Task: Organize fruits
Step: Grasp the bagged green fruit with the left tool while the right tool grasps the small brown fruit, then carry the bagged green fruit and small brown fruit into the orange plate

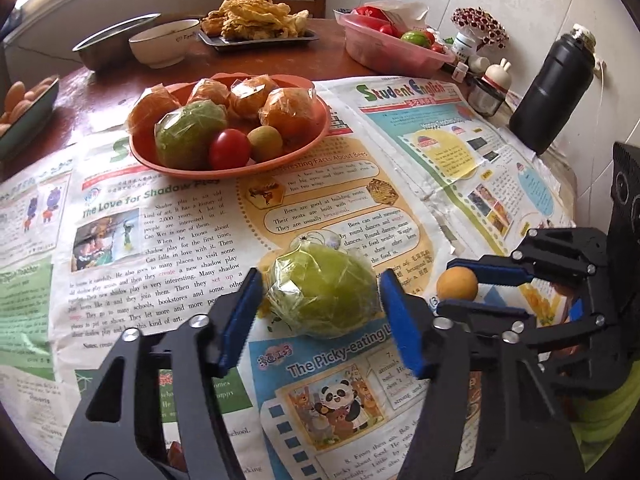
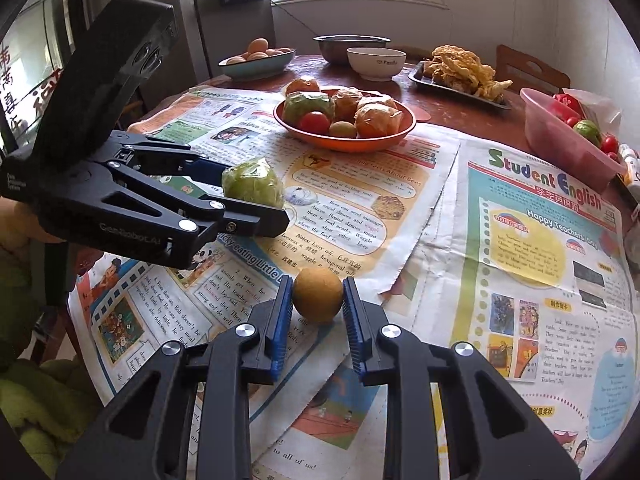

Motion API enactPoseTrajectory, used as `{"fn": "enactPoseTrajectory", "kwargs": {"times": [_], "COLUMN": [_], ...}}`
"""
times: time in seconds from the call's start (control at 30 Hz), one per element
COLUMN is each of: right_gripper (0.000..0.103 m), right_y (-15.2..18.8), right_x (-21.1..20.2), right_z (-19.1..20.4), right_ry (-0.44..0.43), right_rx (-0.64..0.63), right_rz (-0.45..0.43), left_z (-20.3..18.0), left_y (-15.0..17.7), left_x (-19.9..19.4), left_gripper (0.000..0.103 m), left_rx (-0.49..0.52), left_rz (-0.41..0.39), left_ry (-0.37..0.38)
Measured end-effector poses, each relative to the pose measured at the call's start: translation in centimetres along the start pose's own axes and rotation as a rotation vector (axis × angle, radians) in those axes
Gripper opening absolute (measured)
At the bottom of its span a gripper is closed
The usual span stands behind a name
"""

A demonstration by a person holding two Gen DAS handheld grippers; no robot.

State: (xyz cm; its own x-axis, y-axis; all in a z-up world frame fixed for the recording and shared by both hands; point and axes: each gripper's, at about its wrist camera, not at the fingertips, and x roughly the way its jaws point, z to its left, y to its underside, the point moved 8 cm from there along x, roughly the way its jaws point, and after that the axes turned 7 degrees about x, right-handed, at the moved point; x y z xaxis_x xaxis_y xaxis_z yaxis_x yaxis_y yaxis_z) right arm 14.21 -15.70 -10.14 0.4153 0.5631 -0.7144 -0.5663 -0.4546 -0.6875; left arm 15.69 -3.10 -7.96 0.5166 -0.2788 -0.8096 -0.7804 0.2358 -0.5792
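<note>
A green fruit in clear wrap [image 1: 324, 292] lies on the newspaper between the pads of my left gripper [image 1: 320, 308]; the pads stand just off its sides, jaws open. It also shows in the right wrist view [image 2: 253, 184]. A small round orange-brown fruit [image 2: 318, 295] sits on the paper between the pads of my right gripper [image 2: 316, 312], which are at its sides; contact is unclear. It also shows in the left wrist view [image 1: 457, 284]. An orange plate [image 1: 316, 136] farther back holds wrapped oranges, a wrapped green fruit, a tomato and a kiwi.
Newspaper covers the near table [image 2: 520, 240]. Behind stand a white bowl [image 1: 164, 42], a steel bowl, a tray of fried food [image 1: 256, 20], a pink basin of vegetables [image 1: 392, 46], a dish of eggs [image 2: 256, 60], a black bottle [image 1: 554, 92] and small jars.
</note>
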Motion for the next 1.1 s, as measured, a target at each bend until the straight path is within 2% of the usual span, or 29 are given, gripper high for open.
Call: {"fn": "enactPoseTrajectory", "kwargs": {"times": [0.07,0.27,0.63,0.9,1.1], "right_gripper": [0.024,0.024,0.024,0.024,0.024], "right_y": [0.0,-0.1,-1.3,-3.6,-6.2], "right_x": [0.0,-0.1,-0.3,0.0,0.4], "right_z": [-0.1,-0.3,-0.1,0.0,-0.1], "right_ry": [-0.004,-0.018,-0.037,-0.049,-0.055], "right_rx": [0.003,0.017,0.016,0.009,0.001], "right_rz": [-0.001,-0.006,-0.022,-0.037,-0.062], "left_z": [-0.1,-0.2,0.7,2.3,3.4], "left_y": [-0.1,0.0,-1.2,-3.1,-5.6], "left_x": [0.0,-0.1,-1.9,-3.0,-3.8], "left_gripper": [0.042,0.042,0.042,0.042,0.042], "left_rx": [0.001,0.006,-0.014,-0.029,-0.005], "left_rz": [0.003,0.01,-0.024,-0.049,-0.067], "left_ry": [0.01,0.007,0.017,0.0,-0.014]}}
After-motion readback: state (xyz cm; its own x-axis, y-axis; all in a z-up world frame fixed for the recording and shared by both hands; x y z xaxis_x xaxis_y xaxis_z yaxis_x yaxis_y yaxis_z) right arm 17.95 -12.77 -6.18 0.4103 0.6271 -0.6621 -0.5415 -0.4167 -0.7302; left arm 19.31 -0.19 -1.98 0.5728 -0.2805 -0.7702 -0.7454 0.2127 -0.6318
